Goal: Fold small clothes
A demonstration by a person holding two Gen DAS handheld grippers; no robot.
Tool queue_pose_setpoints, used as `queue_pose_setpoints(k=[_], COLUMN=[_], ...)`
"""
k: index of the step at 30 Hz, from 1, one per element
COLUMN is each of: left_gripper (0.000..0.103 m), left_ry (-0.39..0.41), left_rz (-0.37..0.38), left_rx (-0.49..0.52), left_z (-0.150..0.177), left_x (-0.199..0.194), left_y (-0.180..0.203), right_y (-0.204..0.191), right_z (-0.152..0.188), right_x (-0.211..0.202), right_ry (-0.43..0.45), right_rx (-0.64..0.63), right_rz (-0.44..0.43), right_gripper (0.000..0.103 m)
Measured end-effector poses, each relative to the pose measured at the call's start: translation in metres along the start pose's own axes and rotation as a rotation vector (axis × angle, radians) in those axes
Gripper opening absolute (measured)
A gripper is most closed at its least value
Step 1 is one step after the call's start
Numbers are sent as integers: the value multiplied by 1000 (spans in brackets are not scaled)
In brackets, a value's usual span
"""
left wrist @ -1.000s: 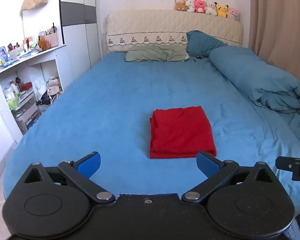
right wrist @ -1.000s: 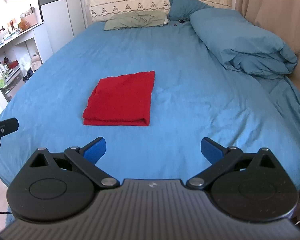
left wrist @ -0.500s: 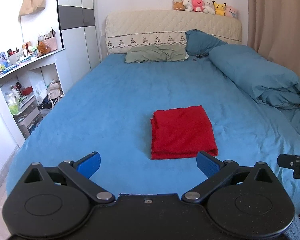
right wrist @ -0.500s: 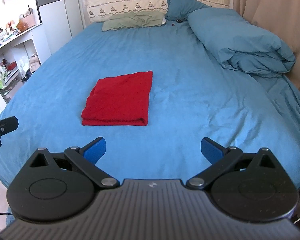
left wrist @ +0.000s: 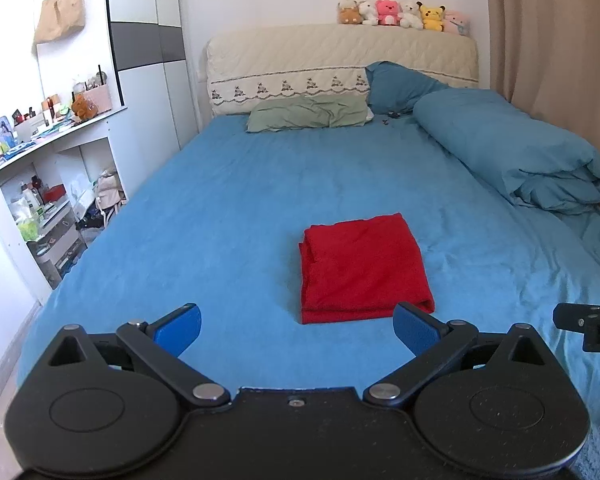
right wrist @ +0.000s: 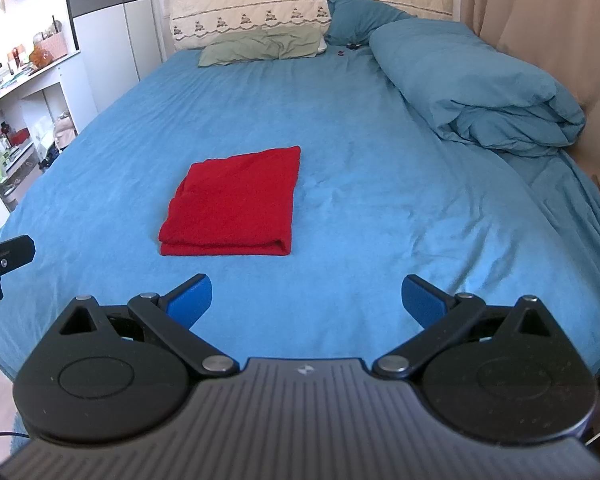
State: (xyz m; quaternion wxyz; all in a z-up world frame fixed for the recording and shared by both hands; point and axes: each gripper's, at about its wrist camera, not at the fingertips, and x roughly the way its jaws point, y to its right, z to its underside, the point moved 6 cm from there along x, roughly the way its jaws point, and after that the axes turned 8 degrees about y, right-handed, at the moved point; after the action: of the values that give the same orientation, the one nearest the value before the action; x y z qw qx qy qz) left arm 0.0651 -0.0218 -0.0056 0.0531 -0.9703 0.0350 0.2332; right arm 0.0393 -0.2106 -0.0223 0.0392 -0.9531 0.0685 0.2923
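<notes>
**Operator:** Left wrist view: report the scene, largest item first.

**Inspector:** A wide bed covered by a blue fitted sheet fills most of the frame. A bulky blue duvet, rolled lengthwise, lies along the bed's right edge. A cream quilted headboard stands at the far end, with a row of small plush toys on top. A flat sage-green pillow rests against its base, beside a blue pillow. A white shelving unit, loaded with bottles and small items, stands to the left of the bed.

**Operator:** Location of the garment?

**Inspector:** The red folded cloth lies flat on the sheet near the foot of the bed, in a neat rectangle with stacked layers visible along its near edge. In the right wrist view the same cloth sits left of centre.

**Operator:** Gripper status?

**Inspector:** The left gripper has its blue-padded fingers spread wide apart, holding nothing, positioned above the sheet just short of the cloth's near edge. The right gripper is likewise spread wide and holds nothing, offset to the right of the cloth. Neither gripper touches the fabric.
</notes>
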Motion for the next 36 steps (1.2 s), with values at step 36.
queue_pose_setpoints(k=[36], left_gripper=[103], left_ry=[1], left_rz=[-12], left_rx=[-12], left_z=[0], left_x=[-2], left_y=[0], right_y=[5], right_z=[1], right_x=[-5], right_ry=[4], right_rx=[11], right_rz=[11], right_gripper=[103])
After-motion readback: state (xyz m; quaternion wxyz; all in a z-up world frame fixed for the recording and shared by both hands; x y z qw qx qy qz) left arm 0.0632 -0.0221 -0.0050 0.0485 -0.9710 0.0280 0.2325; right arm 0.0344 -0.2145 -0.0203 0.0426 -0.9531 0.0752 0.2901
